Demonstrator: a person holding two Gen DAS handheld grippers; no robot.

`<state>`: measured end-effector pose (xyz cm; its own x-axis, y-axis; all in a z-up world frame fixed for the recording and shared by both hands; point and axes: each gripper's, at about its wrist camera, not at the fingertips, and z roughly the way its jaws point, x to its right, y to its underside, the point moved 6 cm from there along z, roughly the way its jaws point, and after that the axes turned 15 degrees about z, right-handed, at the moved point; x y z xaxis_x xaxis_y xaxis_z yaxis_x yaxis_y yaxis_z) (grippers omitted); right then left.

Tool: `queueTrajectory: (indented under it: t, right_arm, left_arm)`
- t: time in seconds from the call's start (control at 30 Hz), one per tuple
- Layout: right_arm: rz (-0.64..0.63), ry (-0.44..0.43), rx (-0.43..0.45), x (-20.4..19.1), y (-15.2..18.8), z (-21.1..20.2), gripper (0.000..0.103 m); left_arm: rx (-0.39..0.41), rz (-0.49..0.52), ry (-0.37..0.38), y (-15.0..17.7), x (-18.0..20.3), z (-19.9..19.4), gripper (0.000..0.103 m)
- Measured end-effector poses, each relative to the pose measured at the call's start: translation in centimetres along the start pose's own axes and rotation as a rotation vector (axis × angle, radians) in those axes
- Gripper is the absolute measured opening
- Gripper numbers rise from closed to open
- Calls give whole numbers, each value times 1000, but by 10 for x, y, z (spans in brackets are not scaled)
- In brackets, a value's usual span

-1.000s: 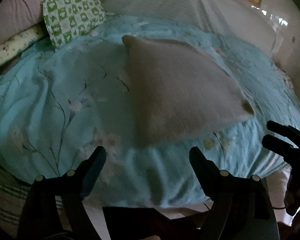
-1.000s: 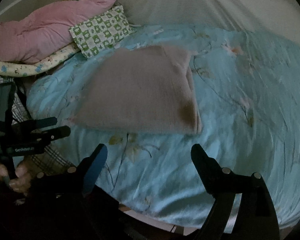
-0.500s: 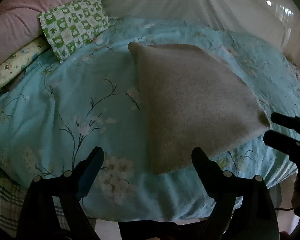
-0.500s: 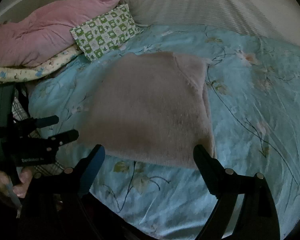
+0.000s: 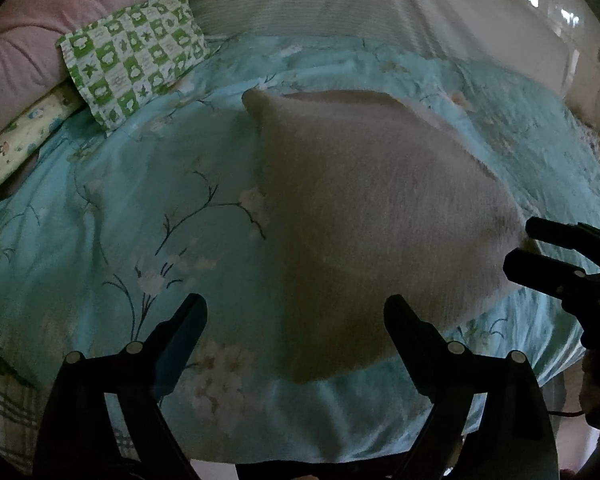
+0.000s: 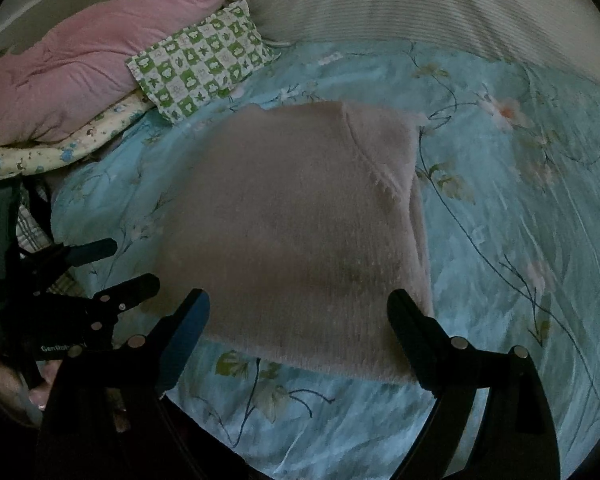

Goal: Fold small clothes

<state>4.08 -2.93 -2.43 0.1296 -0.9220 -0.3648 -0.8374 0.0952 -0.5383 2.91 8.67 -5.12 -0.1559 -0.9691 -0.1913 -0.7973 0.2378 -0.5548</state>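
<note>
Sweater, pinkish and fuzzy, is seen lying flat on the blue floral bed, already folded into a rough square (maybe one more fold is left). One garment is counted, two grippers: left gripper and right gripper, fingers spread, nothing gripped.

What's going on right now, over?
Both tools open, left tool, right tool. Folded beige garment flat on blue bedspread, ungripped. Nothing blocking.
</note>
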Motion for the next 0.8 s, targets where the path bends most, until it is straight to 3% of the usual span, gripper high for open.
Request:
queueTrajectory:
  t: [0.8]
  right_arm:
    - [3,-21,-15,-1,-15,15,91]
  left_arm:
    - [22,-4,22,-14,-4,11,91]
